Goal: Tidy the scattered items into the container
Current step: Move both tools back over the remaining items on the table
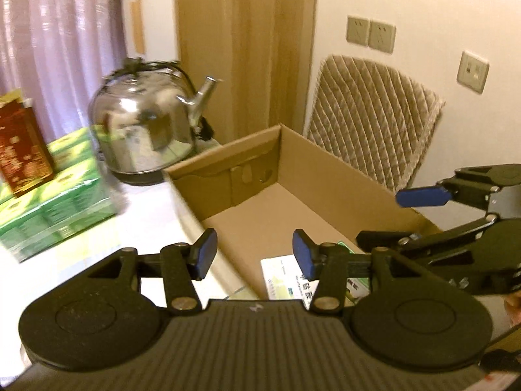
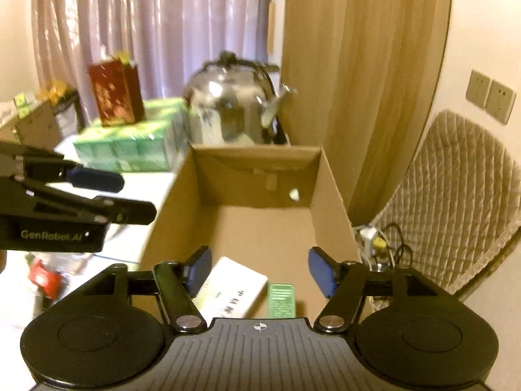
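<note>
- Left claw point(image 1: 254, 254): blue-padded jaws spread apart, empty, above the box's near edge.
- Right claw point(image 2: 260, 272): jaws likewise parted, empty, over the box.
- Box point(image 2: 329, 182): open brown corrugated cardboard on the white surface point(image 1: 146, 215); a flat white packet point(image 2: 232, 290) and a green carton point(image 2: 281, 299) lie inside.
- Kettle point(image 1: 146, 133): rounded, shiny steel, behind the box.

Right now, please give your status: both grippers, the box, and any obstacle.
Left gripper open, empty. Right gripper open, empty, over cardboard box. White packet and green packet already inside. Kettle behind box, not blocking.
</note>
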A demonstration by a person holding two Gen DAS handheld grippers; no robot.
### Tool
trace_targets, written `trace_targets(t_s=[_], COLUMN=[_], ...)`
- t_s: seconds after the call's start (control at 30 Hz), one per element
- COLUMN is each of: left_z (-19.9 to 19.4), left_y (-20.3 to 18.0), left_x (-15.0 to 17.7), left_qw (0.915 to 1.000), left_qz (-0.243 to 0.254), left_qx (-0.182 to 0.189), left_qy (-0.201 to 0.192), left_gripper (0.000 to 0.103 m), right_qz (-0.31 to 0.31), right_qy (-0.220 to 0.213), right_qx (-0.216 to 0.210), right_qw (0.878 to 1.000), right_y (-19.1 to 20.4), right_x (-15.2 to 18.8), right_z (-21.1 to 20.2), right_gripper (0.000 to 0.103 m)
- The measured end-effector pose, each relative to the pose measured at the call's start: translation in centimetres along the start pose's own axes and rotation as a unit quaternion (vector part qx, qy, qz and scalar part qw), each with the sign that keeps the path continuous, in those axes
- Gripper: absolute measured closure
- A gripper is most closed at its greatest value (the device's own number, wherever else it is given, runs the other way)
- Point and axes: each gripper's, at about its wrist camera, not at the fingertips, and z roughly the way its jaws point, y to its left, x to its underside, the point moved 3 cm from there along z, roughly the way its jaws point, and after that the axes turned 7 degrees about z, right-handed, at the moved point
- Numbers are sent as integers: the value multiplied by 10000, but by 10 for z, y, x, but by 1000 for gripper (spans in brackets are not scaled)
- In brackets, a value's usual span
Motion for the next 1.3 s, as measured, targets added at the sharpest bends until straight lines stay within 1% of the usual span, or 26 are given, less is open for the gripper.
trace_targets(t_s=[0.03,0.1,0.17,0.2,0.23,0.27,0.3,0.37,0.4,0.43,0.47,0.57,0.67,0.77,0.83,0.97,1.07,1.3], left_z=[-11,-33,-55,-65,-74,-84,-93,-112,-122,-132,-141,-163,-181,-194,-200,-208,-209,-199], left_y=[4,11,17,20,24,27,31,39,42,46,49,60,70,79,83,89,90,85], left_x=[5,17,33,41,50,59,69,89,100,110,121,157,189,215,228,249,260,269], left_qw=[10000,9997,9993,9990,9986,9980,9973,9957,9946,9935,9921,9885,9833,9756,9713,9657,9635,9635], left_qz=[-57,-177,-279,-323,-371,-429,-492,-603,-648,-695,-753,-927,-1044,-1179,-1366,-1698,-1872,-1878], left_qx=[-49,-134,-252,-316,-386,-464,-544,-704,-801,-901,-999,-1164,-1416,-1748,-1838,-1858,-1805,-1759], left_qy=[-30,-47,-50,-45,-29,-9,21,79,91,89,96,267,456,610,647,642,633,735], left_gripper=[51,50,41,39,35,28,26,19,16,10,6,1,1,1,1,1,1,1], right_qz=[-15,-52,-88,-103,-118,-132,-144,-179,-199,-226,-244,-264,-280,-320,-305,-305,-371,-273], right_qy=[-41,-109,-157,-168,-171,-167,-162,-141,-121,-92,-62,40,189,365,462,614,720,901], right_qx=[-39,-117,-210,-264,-328,-396,-456,-587,-650,-724,-787,-939,-1080,-1197,-1252,-1315,-1289,-1302], right_qw=[10000,9999,9996,9995,9992,9990,9987,9980,9976,9971,9966,9952,9936,9916,9906,9889,9883,9870], right_y=[7,20,34,41,48,56,63,79,85,93,100,119,136,153,163,174,178,181], right_x=[1,5,11,15,19,24,28,38,43,48,53,69,86,102,111,127,136,149], right_z=[-7,-21,-34,-39,-44,-49,-53,-60,-62,-63,-63,-63,-62,-59,-58,-55,-52,-42], right_gripper=[31,26,21,21,20,20,18,10,9,7,6,5,2,2,2,2,2,2])
